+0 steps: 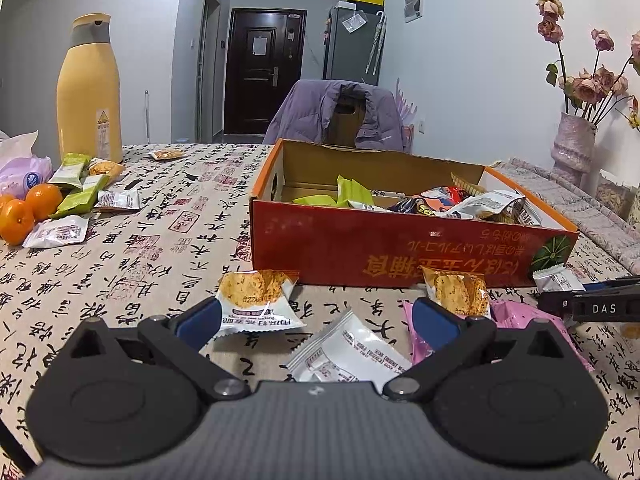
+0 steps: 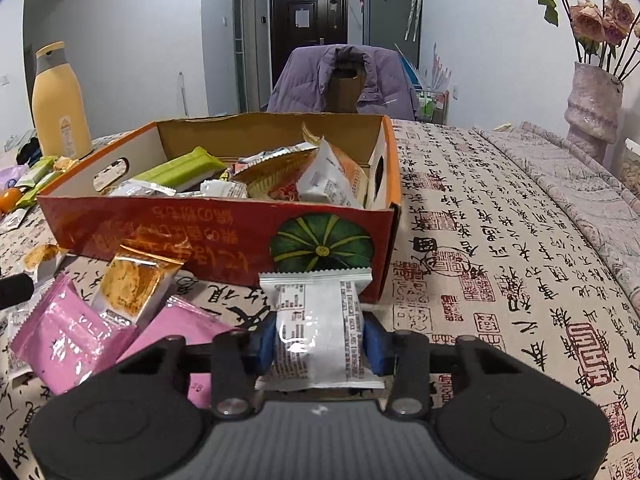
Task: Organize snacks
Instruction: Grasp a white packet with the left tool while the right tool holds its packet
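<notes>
On calligraphy-print tablecloth (image 2: pixel 500 240), red box (image 2: pixel 224 236).

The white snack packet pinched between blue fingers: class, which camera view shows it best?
The right wrist view: the white snack packet fills its centre, clamped by the right gripper. The left wrist view shows only its end at the right edge.

We see our left gripper (image 1: pixel 316 316) and right gripper (image 2: pixel 320 342) as twin matte black plastic tools, each with a ribbed dark grey body, two round black side discs, angled black link arms fastened by silver screws, and blue pads lining the jaws.
</notes>
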`<move>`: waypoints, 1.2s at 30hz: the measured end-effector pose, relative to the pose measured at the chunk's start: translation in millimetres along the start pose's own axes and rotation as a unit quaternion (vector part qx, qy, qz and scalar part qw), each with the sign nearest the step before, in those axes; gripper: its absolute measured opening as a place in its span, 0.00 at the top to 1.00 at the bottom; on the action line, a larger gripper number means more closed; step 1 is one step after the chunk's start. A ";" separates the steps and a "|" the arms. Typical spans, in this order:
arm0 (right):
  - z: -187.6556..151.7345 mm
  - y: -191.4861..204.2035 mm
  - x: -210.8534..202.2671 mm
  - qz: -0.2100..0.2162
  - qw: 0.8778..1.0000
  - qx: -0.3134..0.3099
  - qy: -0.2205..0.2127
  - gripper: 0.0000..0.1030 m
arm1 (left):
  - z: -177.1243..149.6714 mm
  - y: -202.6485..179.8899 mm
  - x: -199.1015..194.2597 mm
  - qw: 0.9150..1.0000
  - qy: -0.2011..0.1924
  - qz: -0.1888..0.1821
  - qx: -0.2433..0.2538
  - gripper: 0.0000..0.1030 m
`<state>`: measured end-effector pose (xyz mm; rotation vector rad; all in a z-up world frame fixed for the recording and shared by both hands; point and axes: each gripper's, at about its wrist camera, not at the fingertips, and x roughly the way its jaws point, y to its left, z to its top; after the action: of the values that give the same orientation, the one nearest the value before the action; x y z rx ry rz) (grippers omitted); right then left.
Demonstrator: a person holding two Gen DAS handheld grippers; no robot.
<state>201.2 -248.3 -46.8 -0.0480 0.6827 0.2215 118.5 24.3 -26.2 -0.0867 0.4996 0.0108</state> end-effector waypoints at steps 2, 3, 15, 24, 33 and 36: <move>-1.3 0.5 -3.1 -0.002 1.000 0.000 -0.008 0.59 | 0.0 0.2 -0.1 1.000 0.000 0.000 -0.001 0.00; -2.1 0.5 -5.8 -0.004 1.000 0.000 -0.014 0.59 | 0.0 0.3 -0.2 1.000 0.000 0.001 -0.001 0.00; -18.7 7.0 -56.5 -0.008 0.996 0.000 -0.092 0.59 | 1.0 0.9 -3.6 1.000 -0.001 0.009 -0.001 0.00; -35.1 -2.7 -67.4 -0.005 0.996 0.025 -0.089 0.59 | -3.4 8.6 -10.8 0.999 0.025 0.038 0.015 0.00; -42.9 -3.8 -75.8 0.003 0.995 0.033 -0.092 0.59 | -13.8 -8.8 -9.2 0.995 0.062 0.038 0.062 0.00; -44.2 -4.9 -78.5 0.003 0.995 0.034 -0.094 0.59 | -13.4 -17.5 -6.4 0.995 0.065 0.029 0.066 0.00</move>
<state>115.8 -273.0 -31.8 0.0403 0.5035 0.2061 107.0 5.8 -33.4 0.0570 0.6324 0.0299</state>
